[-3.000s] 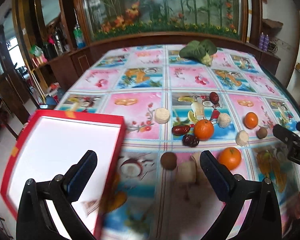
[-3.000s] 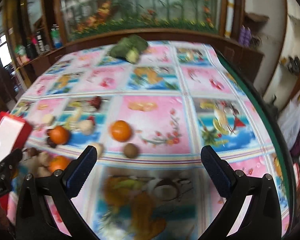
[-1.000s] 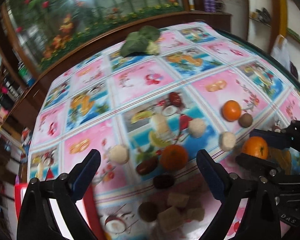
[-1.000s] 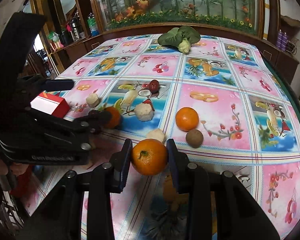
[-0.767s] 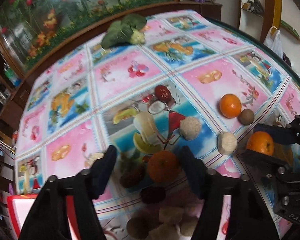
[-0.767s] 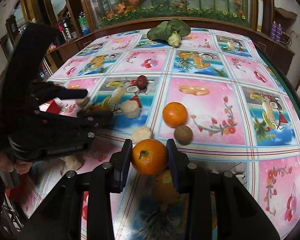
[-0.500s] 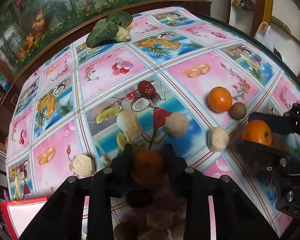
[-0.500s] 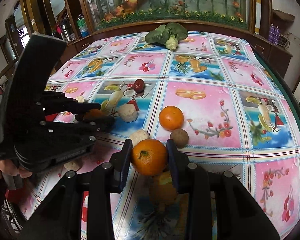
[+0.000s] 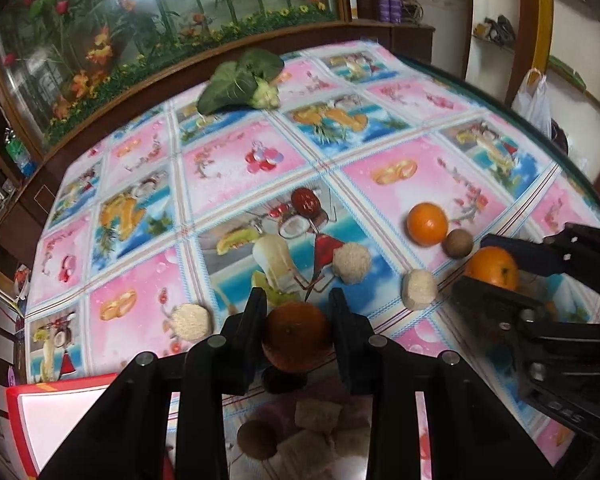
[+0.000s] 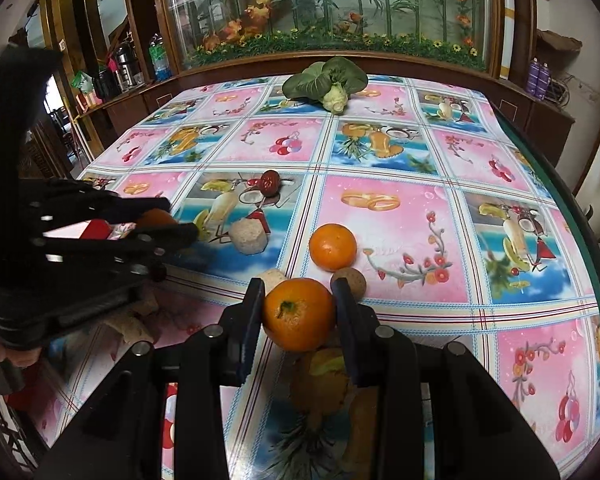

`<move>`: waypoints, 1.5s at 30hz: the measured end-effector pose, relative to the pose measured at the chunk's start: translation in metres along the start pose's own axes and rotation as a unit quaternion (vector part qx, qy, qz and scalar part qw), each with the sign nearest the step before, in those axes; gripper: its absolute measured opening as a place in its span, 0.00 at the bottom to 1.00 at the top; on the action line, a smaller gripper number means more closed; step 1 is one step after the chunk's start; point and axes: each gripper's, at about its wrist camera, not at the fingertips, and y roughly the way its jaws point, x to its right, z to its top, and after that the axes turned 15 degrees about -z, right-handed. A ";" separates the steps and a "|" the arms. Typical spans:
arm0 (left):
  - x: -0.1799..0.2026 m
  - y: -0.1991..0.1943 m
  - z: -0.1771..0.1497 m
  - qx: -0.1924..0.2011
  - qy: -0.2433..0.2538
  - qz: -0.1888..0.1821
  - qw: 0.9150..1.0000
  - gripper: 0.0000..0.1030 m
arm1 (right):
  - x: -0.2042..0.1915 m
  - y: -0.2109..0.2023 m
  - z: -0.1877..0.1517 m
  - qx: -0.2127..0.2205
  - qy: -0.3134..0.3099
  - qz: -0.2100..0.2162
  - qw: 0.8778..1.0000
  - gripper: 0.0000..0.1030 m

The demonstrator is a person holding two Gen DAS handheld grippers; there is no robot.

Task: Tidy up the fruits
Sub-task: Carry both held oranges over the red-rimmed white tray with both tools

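Observation:
My left gripper (image 9: 298, 332) is shut on an orange (image 9: 296, 338), held just above the table. My right gripper (image 10: 298, 314) is shut on a second orange (image 10: 298, 314), which also shows at the right of the left wrist view as the orange (image 9: 492, 269). A third orange (image 10: 332, 246) lies free on the cloth beside a small brown round fruit (image 10: 348, 281). A red date (image 9: 304, 201) lies farther back. Pale rough lumps (image 9: 351, 262) and tan chunks (image 9: 315, 416) are scattered around. The red-rimmed white tray (image 9: 60, 412) sits at the lower left.
A leafy green vegetable (image 10: 325, 80) lies at the far end of the fruit-print tablecloth (image 10: 399, 152). A dark date (image 9: 284, 380) and a brown fruit (image 9: 257, 439) lie under my left gripper. The table's right edge (image 10: 571, 208) drops off; a wooden cabinet runs behind.
My left gripper swung from the tray to the fruits and shut on an orange. The right gripper shut on another orange and has kept hold of it since.

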 end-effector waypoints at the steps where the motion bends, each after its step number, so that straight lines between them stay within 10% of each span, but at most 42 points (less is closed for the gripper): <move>1: 0.001 -0.004 0.000 0.004 0.001 0.001 1.000 0.31 | -0.001 -0.001 0.000 0.002 0.000 -0.002 1.000 0.36; 24: -0.001 -0.064 -0.028 0.052 -0.028 0.033 0.998 0.30 | -0.013 -0.025 0.000 0.032 -0.008 -0.030 0.999 0.36; 45: -0.039 -0.144 -0.077 0.121 -0.094 0.154 0.976 0.30 | -0.088 -0.068 0.003 0.063 -0.071 -0.007 0.995 0.36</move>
